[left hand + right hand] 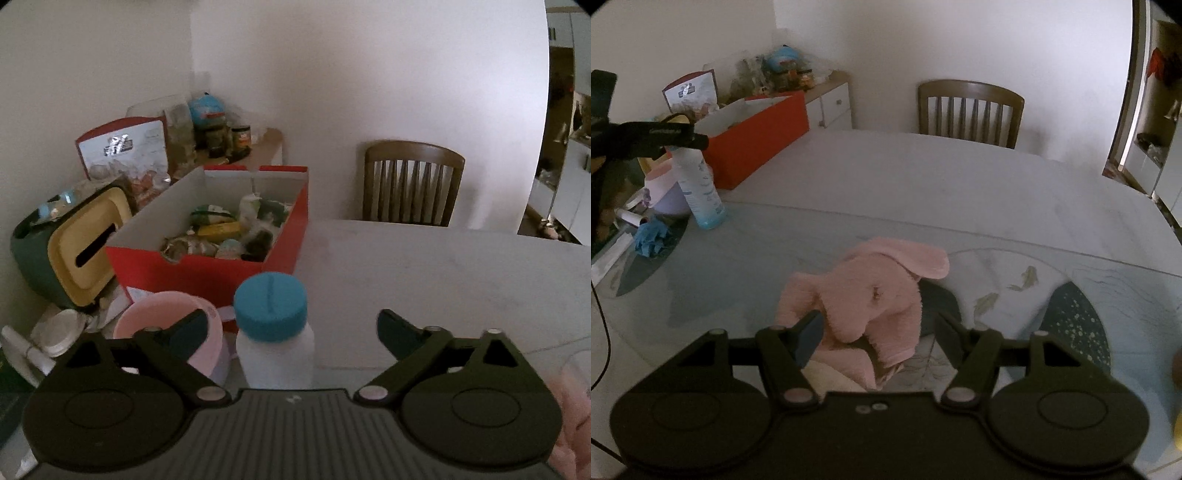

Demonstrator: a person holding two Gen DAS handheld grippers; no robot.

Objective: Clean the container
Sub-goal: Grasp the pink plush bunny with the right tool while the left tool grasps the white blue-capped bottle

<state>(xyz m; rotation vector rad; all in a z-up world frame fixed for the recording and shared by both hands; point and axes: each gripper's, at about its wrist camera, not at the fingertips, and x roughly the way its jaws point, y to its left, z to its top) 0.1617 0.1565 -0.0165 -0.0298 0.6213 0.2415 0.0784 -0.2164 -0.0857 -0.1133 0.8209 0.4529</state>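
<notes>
At the far left of the left wrist view, a green and yellow tissue box (74, 251) was seen, tilted against the wall, with a round metal lid (59, 332) lying below it. Behind it a red-edged packet (122, 147) stood upright; its print was too blurred to be read. A red cardboard box (221, 236), open at the top, was filled with small packets whose labels could not be made out. A pink bowl (162, 314) was placed just in front of the box.

The container (275, 332), a white plastic bottle with a blue cap, stood upright on the table (443, 280), just beside the bowl. It was framed between the fingers of the left gripper (291, 328), which were spread wide and were not seen to touch it. A wooden chair (412, 184) stood at the table's far edge.

In the right wrist view the same bottle (700, 184) was seen at the left, under the left gripper; blue printing ran down its side but was too small to be read. A crumpled blue glove (652, 236) lay near it. In the centre, a pink cloth (871, 299) lay bunched on the glass-topped table between the fingers of the right gripper (877, 332), which were spread apart; whether the left finger pressed the cloth could not be told. Fish drawings (1025, 278) were visible under the glass to the right.
</notes>
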